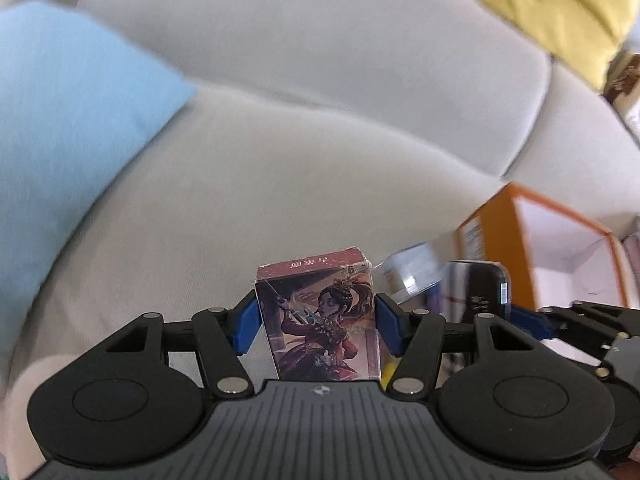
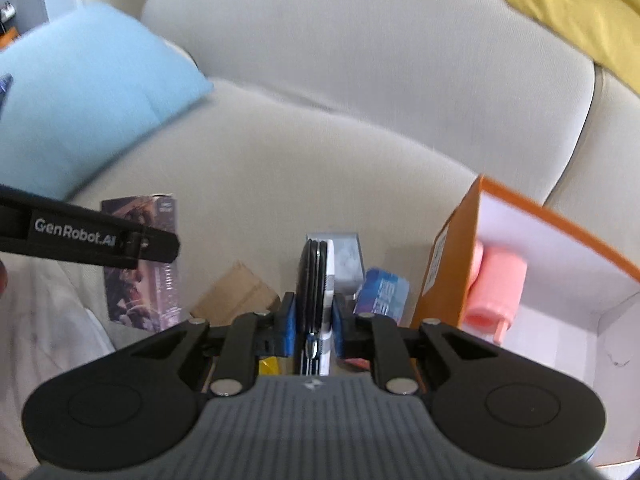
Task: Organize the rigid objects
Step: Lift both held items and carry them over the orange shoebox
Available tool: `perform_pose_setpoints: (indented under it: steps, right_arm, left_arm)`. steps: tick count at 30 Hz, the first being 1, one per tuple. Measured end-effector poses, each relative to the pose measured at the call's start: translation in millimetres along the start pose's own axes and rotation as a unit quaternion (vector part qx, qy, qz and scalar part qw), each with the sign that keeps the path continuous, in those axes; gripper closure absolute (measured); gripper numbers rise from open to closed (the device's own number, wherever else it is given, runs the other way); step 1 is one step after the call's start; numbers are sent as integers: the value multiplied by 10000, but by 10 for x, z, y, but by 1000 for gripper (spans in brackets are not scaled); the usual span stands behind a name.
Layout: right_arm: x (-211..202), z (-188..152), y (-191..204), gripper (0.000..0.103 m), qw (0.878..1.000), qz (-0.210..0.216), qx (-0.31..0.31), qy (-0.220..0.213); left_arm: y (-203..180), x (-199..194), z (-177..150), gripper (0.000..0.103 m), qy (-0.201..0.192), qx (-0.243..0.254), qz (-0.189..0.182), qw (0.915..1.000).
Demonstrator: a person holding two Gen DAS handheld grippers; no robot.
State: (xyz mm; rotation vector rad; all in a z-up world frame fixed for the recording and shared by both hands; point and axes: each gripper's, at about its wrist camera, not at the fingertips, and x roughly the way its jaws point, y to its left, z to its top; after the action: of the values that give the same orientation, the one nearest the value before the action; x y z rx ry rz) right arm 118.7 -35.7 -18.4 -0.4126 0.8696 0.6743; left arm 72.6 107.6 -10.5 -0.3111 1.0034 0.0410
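Observation:
My left gripper (image 1: pixel 316 322) is shut on a red card box (image 1: pixel 320 320) printed with a woman warrior, held above the beige sofa seat (image 1: pixel 280 184). The box also shows in the right wrist view (image 2: pixel 140 264), behind the left gripper's arm (image 2: pixel 92 236). My right gripper (image 2: pixel 314 316) is shut on a flat black and white case (image 2: pixel 316 288), held edge-on. That case also shows in the left wrist view (image 1: pixel 486 288). An orange box (image 2: pixel 540 280) with a white inside stands at the right and holds a pink bottle (image 2: pixel 496 288).
A light blue cushion (image 1: pixel 68 128) lies at the left and a yellow cushion (image 1: pixel 560 12) at the back right. Below the right gripper lie a brown cardboard piece (image 2: pixel 236 296), a blue box (image 2: pixel 384 290) and a grey-white packet (image 2: pixel 348 256).

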Motion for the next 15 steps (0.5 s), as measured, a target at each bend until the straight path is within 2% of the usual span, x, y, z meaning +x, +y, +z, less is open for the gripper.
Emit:
perform_pose_setpoints:
  steps: [4, 7, 11, 15]
  right_arm:
    - [-260, 83, -123, 85, 9992, 171, 146, -323]
    - [-483, 123, -260, 85, 9978, 211, 242, -578]
    - [-695, 150, -494, 85, 9958, 67, 292, -869]
    - [-821, 87, -859, 85, 9937, -115, 536, -975]
  left_arm:
    - [-231, -244, 112, 35, -202, 169, -353, 9990]
    - [-530, -264, 206, 35, -313, 319, -585, 9973]
    - [-890, -299, 316, 35, -357, 540, -900, 9938]
    - [-1339, -217, 368, 35, -281, 873, -1187, 9887]
